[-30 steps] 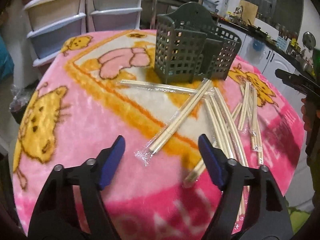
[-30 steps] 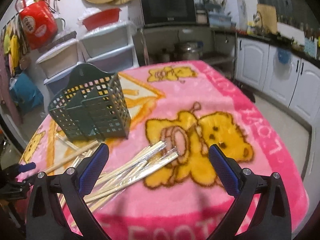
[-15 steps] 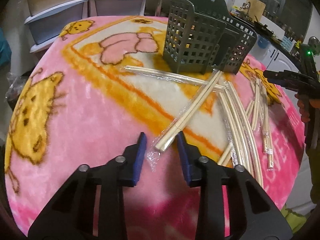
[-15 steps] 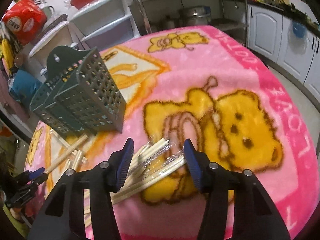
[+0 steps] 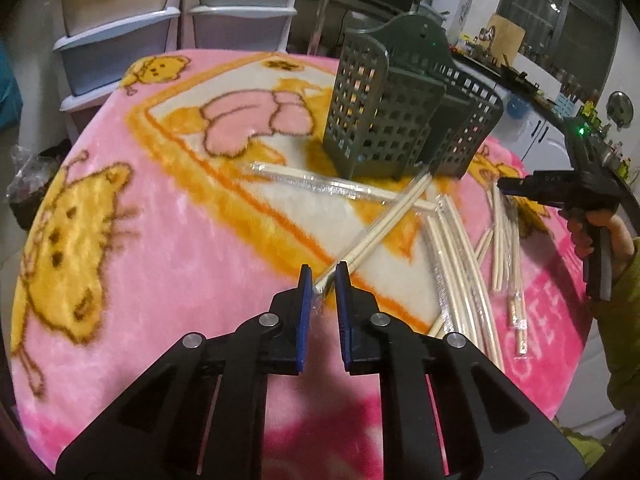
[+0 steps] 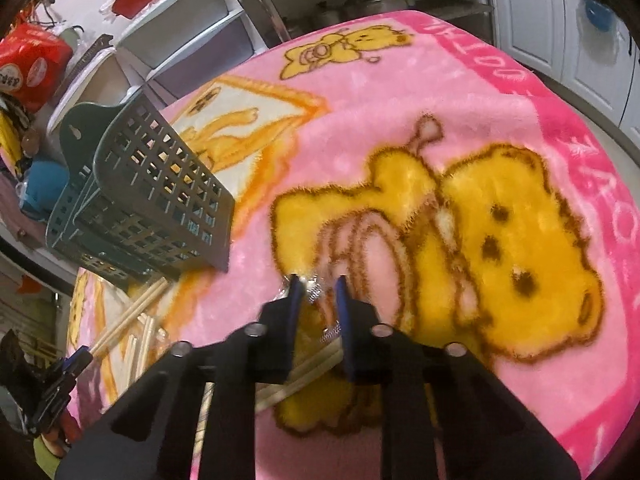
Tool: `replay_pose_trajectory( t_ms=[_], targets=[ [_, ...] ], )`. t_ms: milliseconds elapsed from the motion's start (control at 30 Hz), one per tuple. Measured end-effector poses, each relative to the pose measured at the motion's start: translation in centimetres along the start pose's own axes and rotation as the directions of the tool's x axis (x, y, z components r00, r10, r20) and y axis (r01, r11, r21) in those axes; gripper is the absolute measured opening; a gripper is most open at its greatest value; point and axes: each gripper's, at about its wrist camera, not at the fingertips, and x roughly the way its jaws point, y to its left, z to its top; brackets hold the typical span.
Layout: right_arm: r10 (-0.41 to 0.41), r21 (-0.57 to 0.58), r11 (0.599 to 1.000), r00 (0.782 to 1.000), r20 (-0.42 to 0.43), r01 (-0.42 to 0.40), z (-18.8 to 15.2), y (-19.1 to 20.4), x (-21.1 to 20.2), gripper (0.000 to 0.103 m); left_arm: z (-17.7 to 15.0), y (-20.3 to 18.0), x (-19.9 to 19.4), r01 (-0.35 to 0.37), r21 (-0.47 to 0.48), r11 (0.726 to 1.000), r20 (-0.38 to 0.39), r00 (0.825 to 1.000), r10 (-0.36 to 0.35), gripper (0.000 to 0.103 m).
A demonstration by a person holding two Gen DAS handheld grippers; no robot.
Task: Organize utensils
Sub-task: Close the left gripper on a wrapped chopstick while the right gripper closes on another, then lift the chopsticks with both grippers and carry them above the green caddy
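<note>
- Chopsticks (image 5: pixel 460 256) in plastic sleeves lie scattered just in front of the green caddy (image 5: pixel 404 108).
- left gripper (image 5: pixel 322 276) fingers pinch one wrapped pair's near end.
- right gripper (image 6: pixel 318 290) fingers clamp another sleeve's tip, right of the caddy.

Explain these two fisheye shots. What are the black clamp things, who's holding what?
No robot here: a person holds a hand-held claw in each hand, and each claw carries a camera looking along its two blue-padded fingers.

The left view shows the left claw closed on one end of a wrapped chopstick pair. The right claw shows at that picture's right edge.

The right view shows the right claw closed on the crinkled wrapper end of another wrapped chopstick bundle.

Both work over a pink cartoon blanket. More wrapped chopsticks lie loose on it, beside a green slotted utensil holder.
</note>
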Motion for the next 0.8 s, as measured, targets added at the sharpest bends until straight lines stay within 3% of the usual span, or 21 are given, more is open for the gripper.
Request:
replay_pose_trajectory(
  t_ms=[333, 800],
  targets=[
    [0.105, -0.010, 0.994, 0.991, 0.087, -0.105, 0.4, 0.5, -3.1, 0.001, 2.3, -0.9, -3.1, 0.042, -0.019, 0.999, 0.125, 0.991, -0.039, 0.004],
    [0.229, -0.165, 0.967, 0.944, 0.238, -0.194, 0.7, 5.3, -10.5, 0.001, 5.7, -4.8, -6.7, 0.088, 0.052, 0.995, 0.241, 0.966, -0.098, 0.003]
  ],
)
